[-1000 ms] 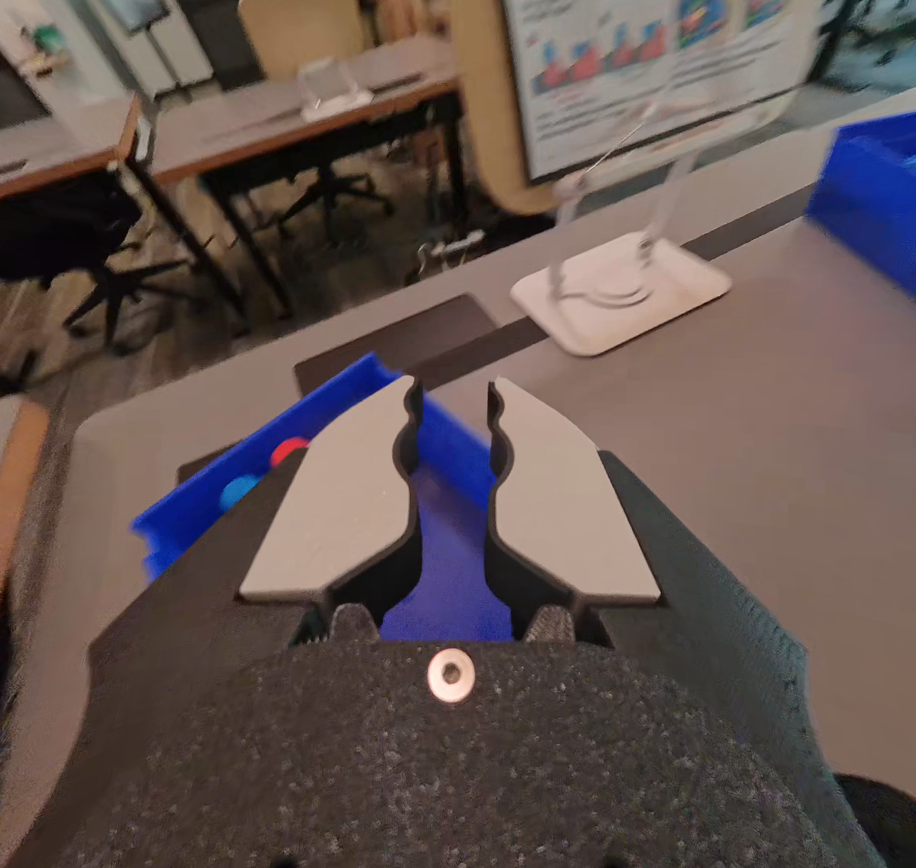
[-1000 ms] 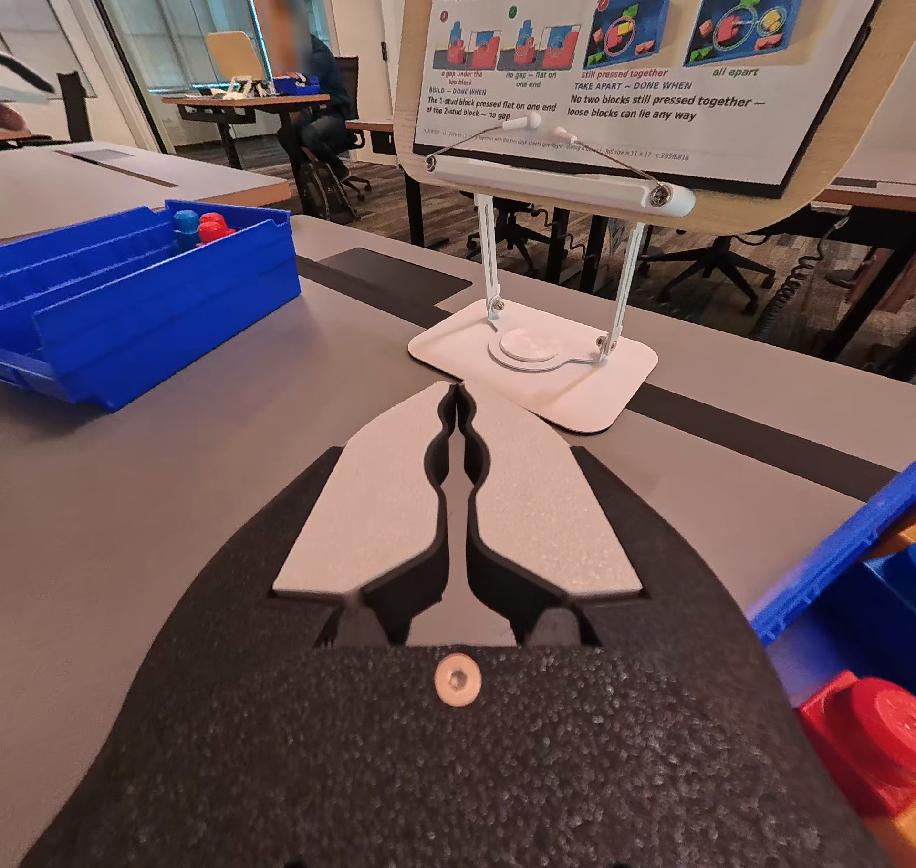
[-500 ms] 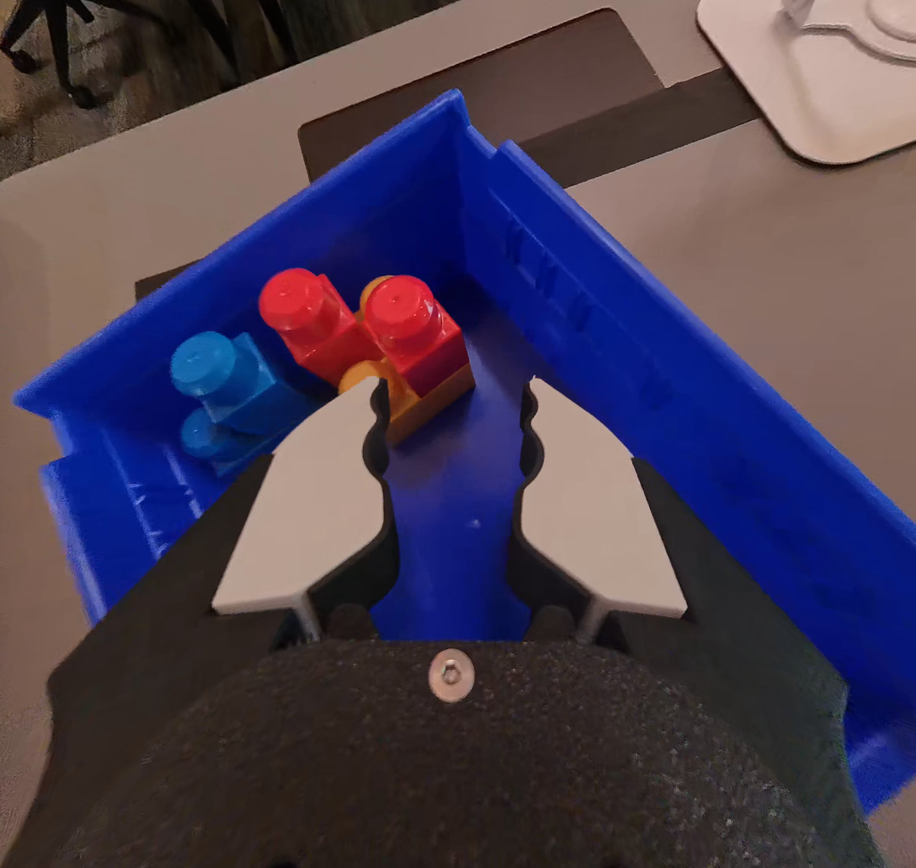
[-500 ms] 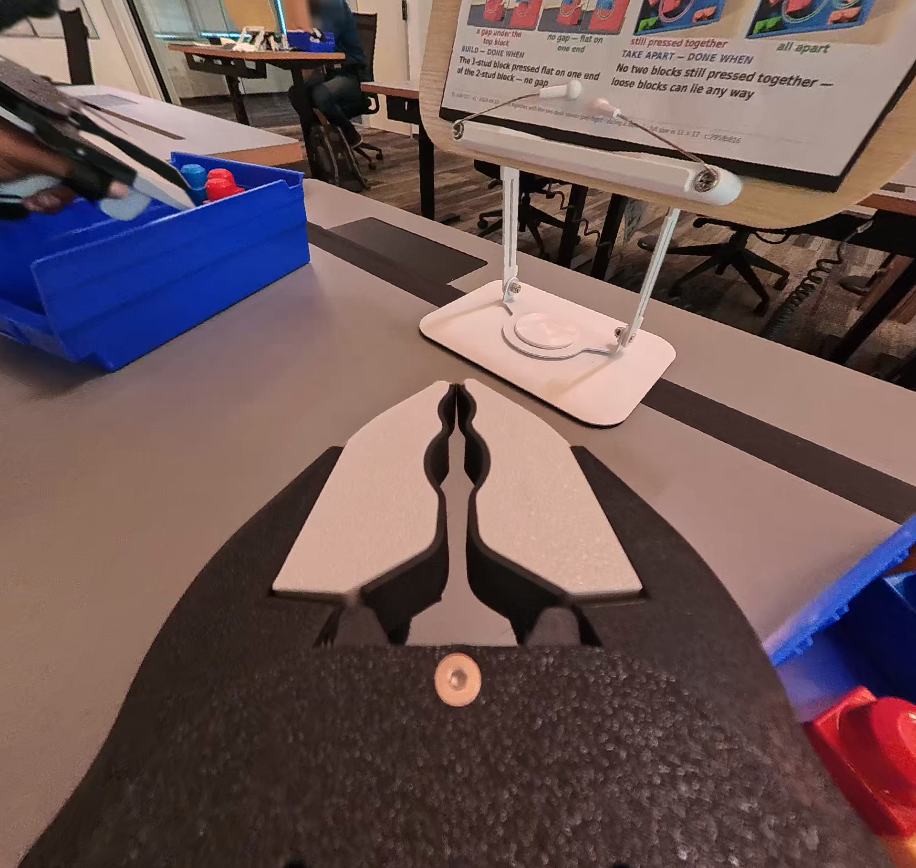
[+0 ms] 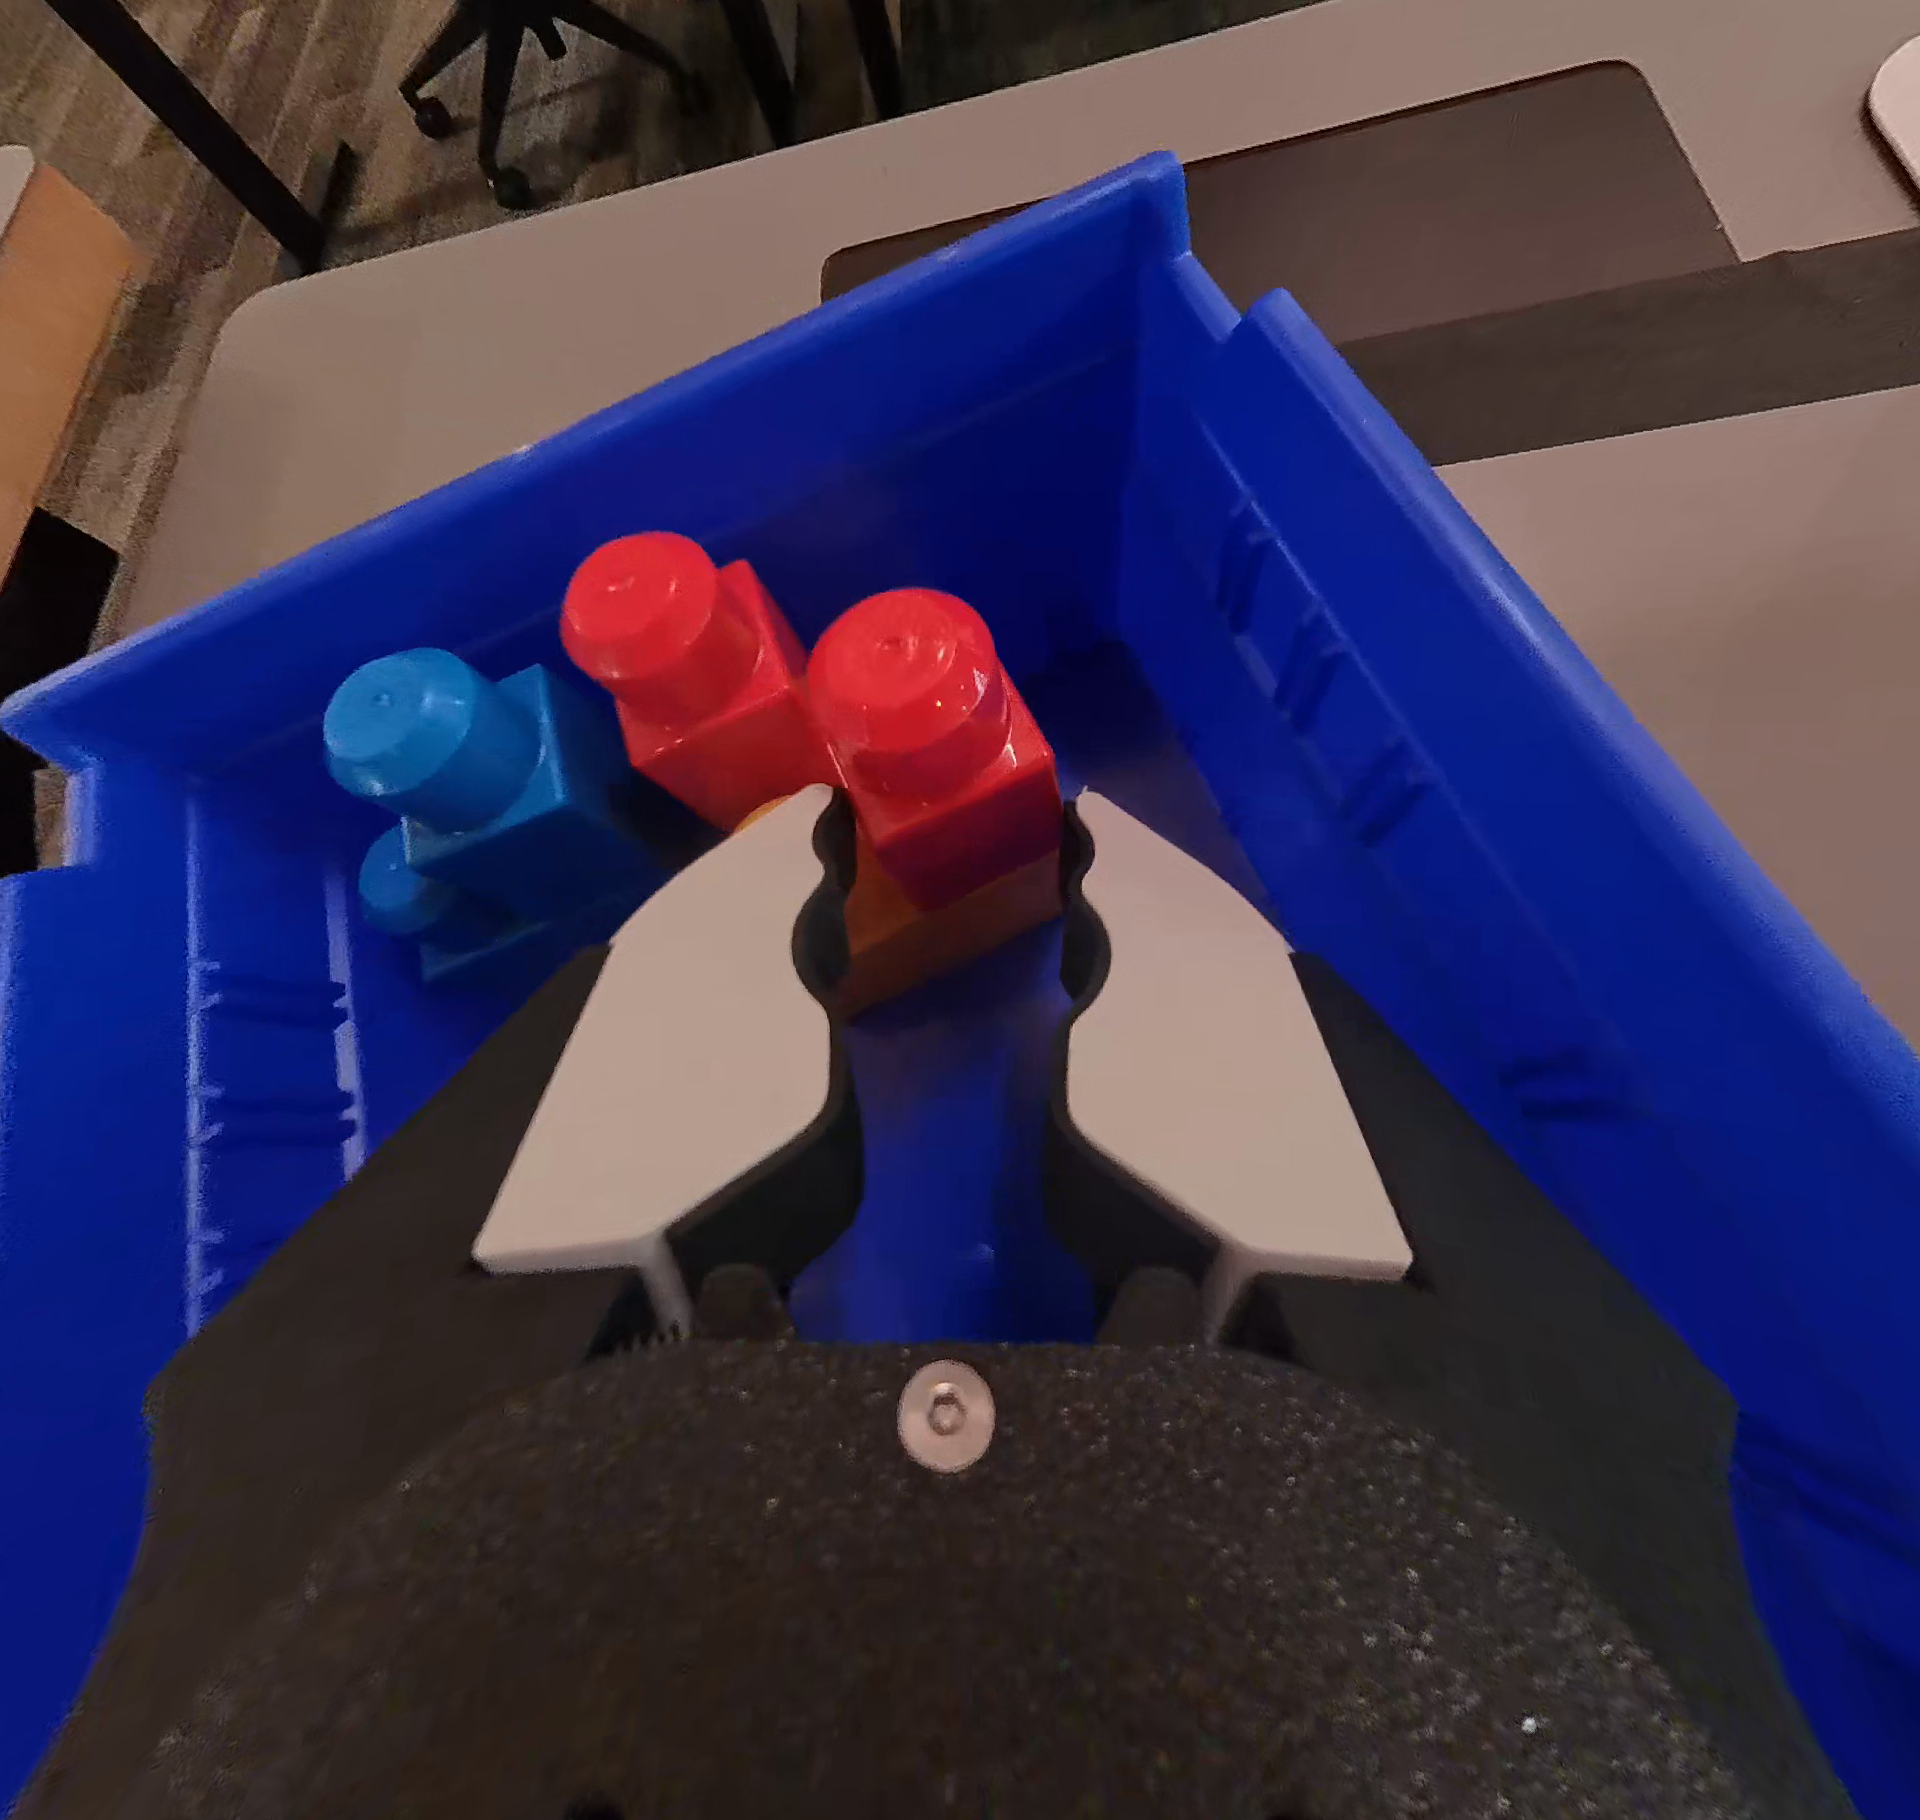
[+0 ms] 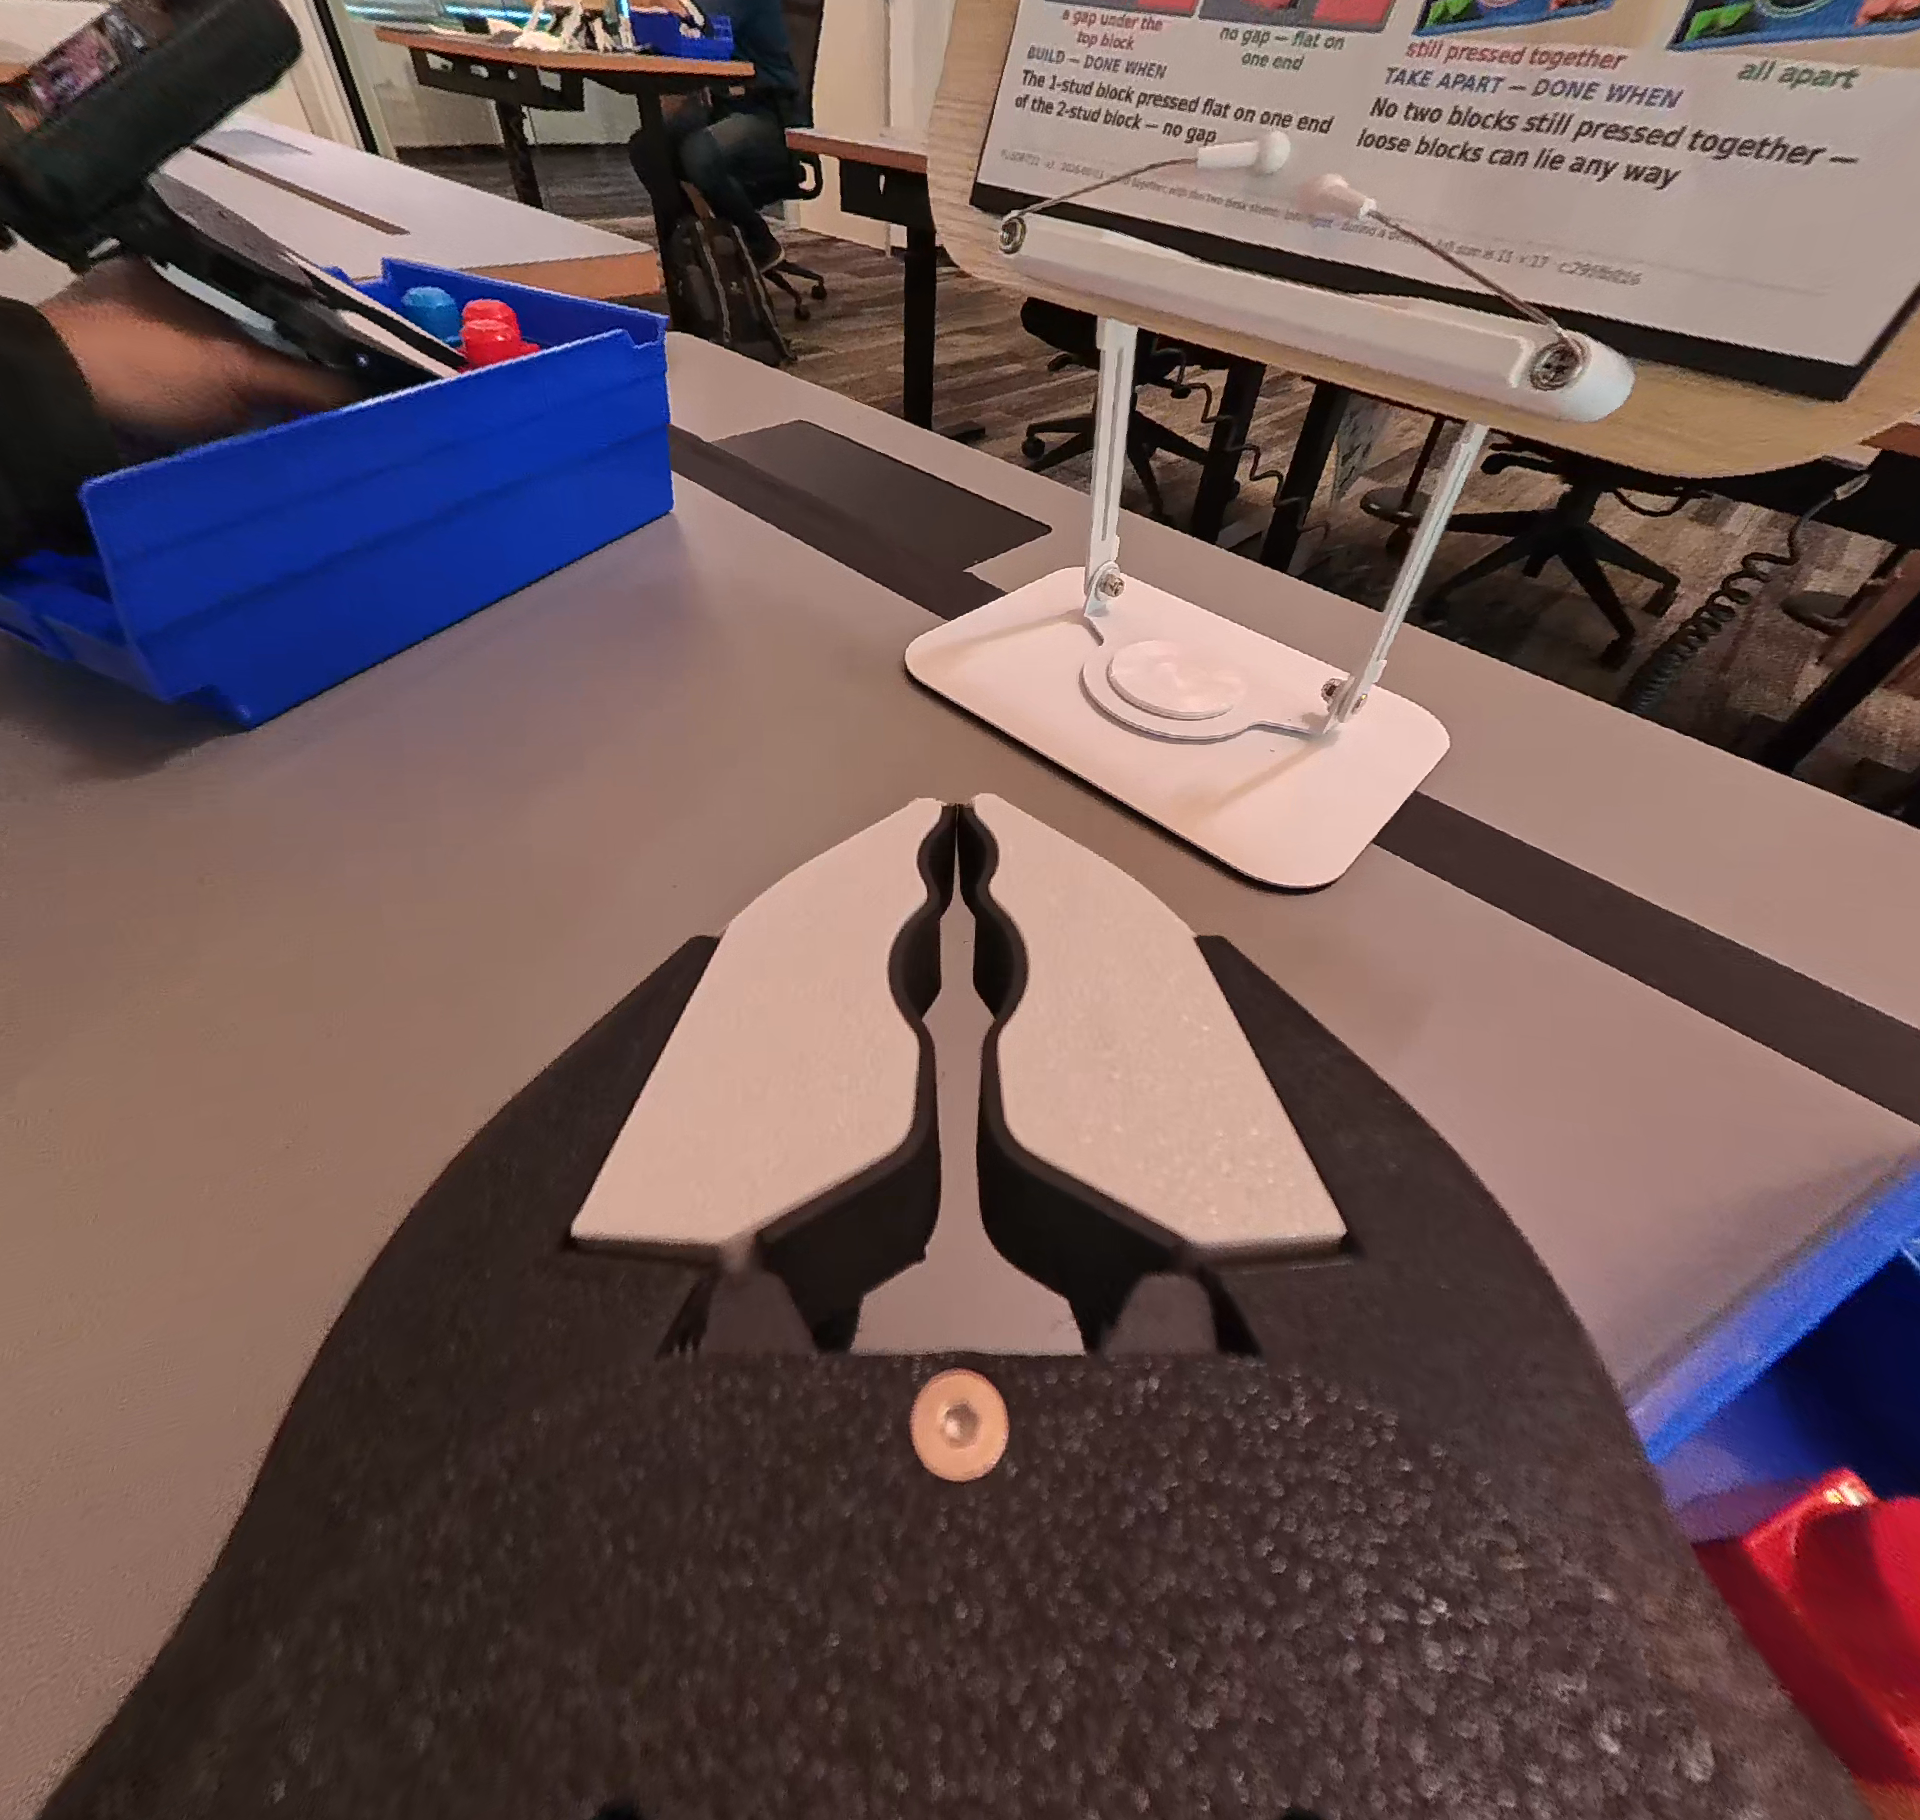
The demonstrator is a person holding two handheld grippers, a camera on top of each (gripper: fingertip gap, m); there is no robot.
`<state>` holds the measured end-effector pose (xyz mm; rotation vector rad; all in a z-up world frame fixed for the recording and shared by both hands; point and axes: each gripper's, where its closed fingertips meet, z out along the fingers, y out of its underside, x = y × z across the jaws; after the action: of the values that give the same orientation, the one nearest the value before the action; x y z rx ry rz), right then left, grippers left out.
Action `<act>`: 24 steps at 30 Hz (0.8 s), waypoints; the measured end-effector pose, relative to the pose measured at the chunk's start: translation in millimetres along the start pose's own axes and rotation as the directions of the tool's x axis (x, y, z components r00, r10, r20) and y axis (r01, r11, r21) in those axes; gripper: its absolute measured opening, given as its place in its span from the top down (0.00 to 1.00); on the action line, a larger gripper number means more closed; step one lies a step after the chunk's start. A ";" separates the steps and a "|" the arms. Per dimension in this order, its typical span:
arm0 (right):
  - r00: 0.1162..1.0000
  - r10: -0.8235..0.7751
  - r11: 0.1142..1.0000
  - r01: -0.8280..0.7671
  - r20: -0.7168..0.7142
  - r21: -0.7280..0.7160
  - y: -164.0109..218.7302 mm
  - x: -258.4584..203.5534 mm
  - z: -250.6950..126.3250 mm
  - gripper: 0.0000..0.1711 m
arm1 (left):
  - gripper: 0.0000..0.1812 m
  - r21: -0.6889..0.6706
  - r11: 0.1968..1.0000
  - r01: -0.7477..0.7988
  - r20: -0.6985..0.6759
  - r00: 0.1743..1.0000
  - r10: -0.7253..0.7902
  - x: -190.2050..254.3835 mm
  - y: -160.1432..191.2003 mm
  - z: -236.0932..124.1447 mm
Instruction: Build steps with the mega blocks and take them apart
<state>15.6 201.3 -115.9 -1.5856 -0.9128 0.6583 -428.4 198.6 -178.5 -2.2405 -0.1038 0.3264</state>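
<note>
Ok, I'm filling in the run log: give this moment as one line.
left gripper: open, straddling red block on orange block in blue bin | right gripper: shut, empty, over table

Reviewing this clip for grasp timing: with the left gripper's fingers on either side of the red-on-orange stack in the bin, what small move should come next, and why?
Probably close the left gripper: its open fingers already flank the red block pressed onto the orange block in the blue bin, with slight gaps showing on both sides.

Orange block [image 5: 940, 929] mostly hidden behind left claw [image 5: 945, 825]; red block [image 6: 1839, 1645] cut by frame edge, blurred.
</note>
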 end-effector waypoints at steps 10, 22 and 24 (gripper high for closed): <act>1.000 0.011 1.000 -0.011 0.005 0.013 -2.9 -1.4 -1.1 1.00 | 0.79 0.202 0.979 0.027 -0.092 0.996 -0.008 4.6 -42.4 -79.9; 0.975 -0.082 0.985 0.047 0.208 0.167 -26.6 -44.9 -11.4 0.95 | 0.79 0.584 0.794 -0.170 -0.510 0.684 0.522 232.8 -78.8 -228.8; 0.962 -0.122 0.980 0.078 0.244 0.183 -29.1 -54.9 -14.3 0.92 | 0.79 0.586 0.791 -0.178 -0.544 0.637 0.546 264.1 -63.5 -230.2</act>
<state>-8.6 149.4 -87.9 -1.3119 -1.0870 0.8585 -110.0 115.7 -42.4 -1.7099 0.7950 -0.2828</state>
